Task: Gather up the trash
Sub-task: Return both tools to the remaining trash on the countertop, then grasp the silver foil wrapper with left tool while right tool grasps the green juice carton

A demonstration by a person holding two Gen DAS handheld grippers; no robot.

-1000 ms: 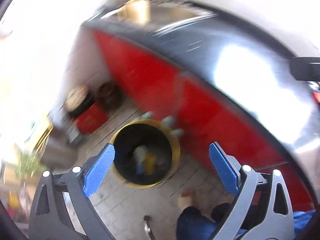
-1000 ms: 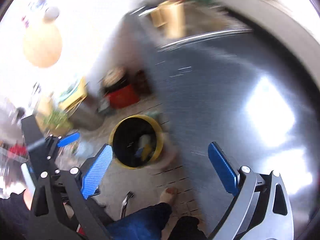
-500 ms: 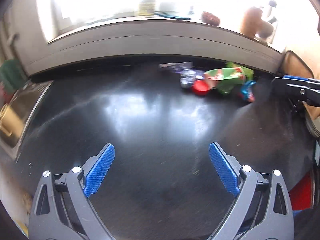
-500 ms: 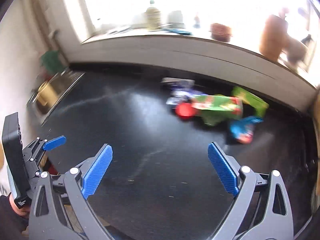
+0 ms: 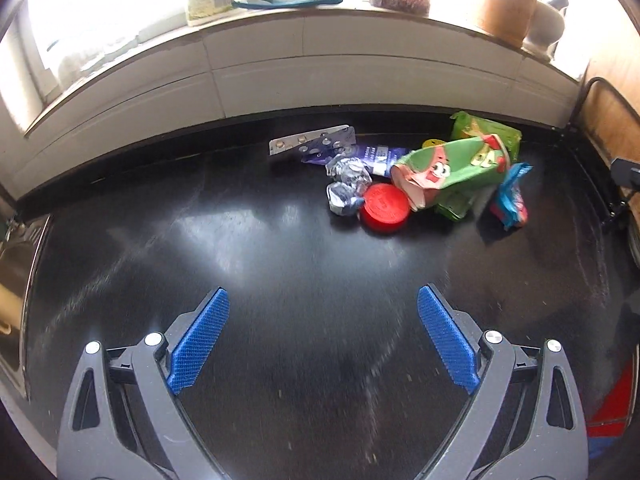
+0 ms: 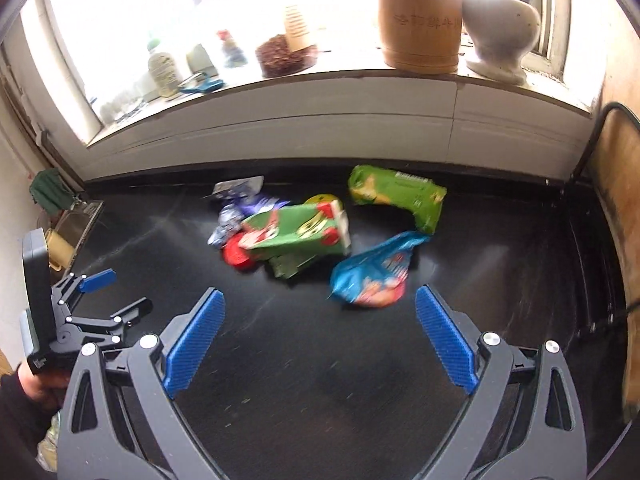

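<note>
Since the earlier frames both views have swung up from the yellow bin on the floor to the black counter (image 5: 280, 360), and the heap of trash has drawn closer. Both tools are spread wide and carry nothing: the left gripper (image 5: 322, 334) hangs over bare counter at the bottom of its frame, well apart from the heap at upper right, while the right gripper (image 6: 320, 330) has the blue wrapper (image 6: 374, 270) just beyond its fingertips. In the right view the green carton (image 6: 298, 234) lies at centre, partly over the red lid (image 6: 236, 258), with the green packet (image 6: 396, 196) behind it near the wall. In the left view the foil balls (image 5: 347, 186) touch the lid at centre right, and the pill strip (image 5: 312, 142) lies flat behind them. The likely trouble: the crinkly wrapper could slide on the glossy surface and escape a closing pinch; grabbing the carton may send the round lid rolling; the flat strip offers little edge to catch.
</note>
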